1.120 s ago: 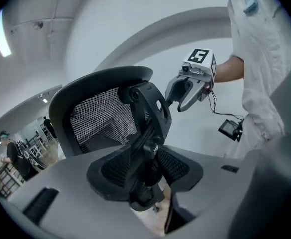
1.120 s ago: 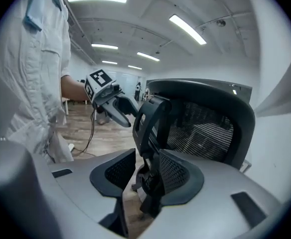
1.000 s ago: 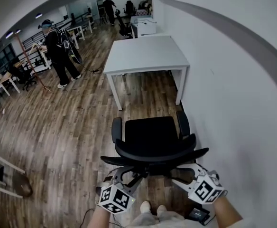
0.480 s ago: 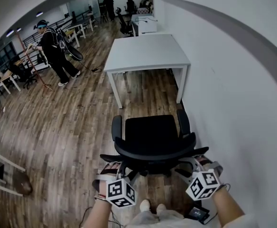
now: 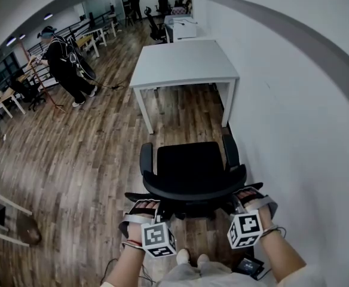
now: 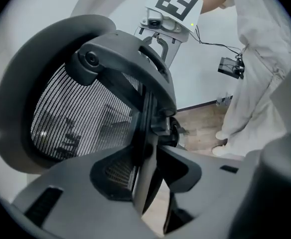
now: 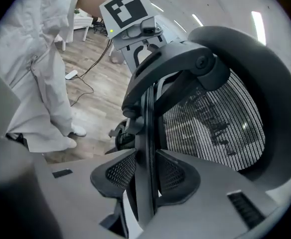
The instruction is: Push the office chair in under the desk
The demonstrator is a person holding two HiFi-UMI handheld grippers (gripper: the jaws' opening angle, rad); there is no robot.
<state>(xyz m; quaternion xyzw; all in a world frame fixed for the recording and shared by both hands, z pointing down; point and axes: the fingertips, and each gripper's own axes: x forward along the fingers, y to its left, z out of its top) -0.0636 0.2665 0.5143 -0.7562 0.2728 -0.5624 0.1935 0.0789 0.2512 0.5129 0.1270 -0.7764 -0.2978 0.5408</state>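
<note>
The head view is evenly and fairly brightly lit by ceiling strip lights at its upper left; the wood floor carries a soft sheen, without hard shadows; the white wall reads pale grey; strong fisheye distortion bows straight lines and darkens the corners; both gripper views share that round vignette; daylight-pale brightness shows through the mesh of the office chair; the foreground at their lower edges is out of focus.
</note>
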